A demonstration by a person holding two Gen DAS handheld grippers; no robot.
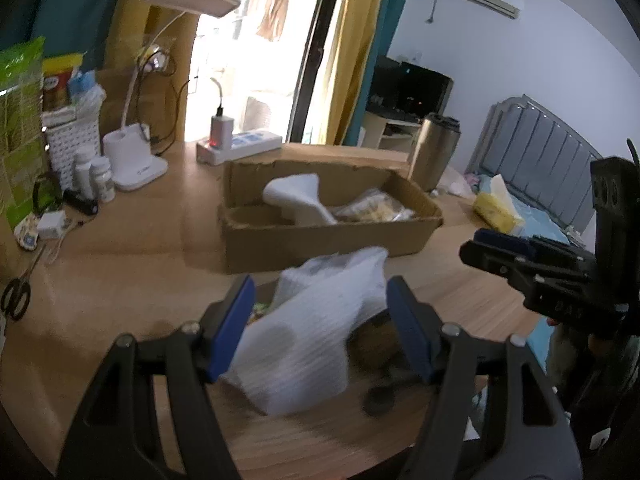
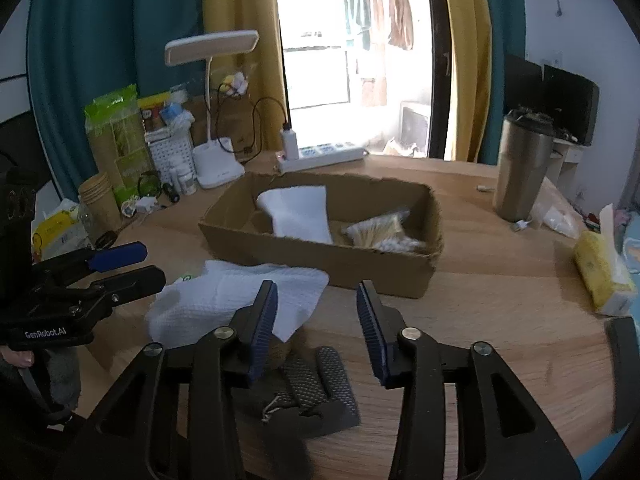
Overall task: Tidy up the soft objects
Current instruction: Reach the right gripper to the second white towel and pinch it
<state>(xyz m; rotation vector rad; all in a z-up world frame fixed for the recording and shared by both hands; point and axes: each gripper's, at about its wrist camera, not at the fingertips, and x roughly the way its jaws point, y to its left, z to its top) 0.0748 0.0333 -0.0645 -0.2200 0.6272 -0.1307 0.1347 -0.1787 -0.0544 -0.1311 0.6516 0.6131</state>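
On the wooden desk (image 2: 500, 280), a white cloth (image 2: 224, 300) lies before the cardboard box (image 2: 320, 256); left gripper (image 1: 320, 328) and right gripper (image 2: 316, 332) hover, jaws apart, holding nothing.

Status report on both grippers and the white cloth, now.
Left gripper open, white waffle-weave cloth loose between its jaws. Right gripper open over dark grey mesh pouch, holding nothing. Brown cardboard box behind, path clear.
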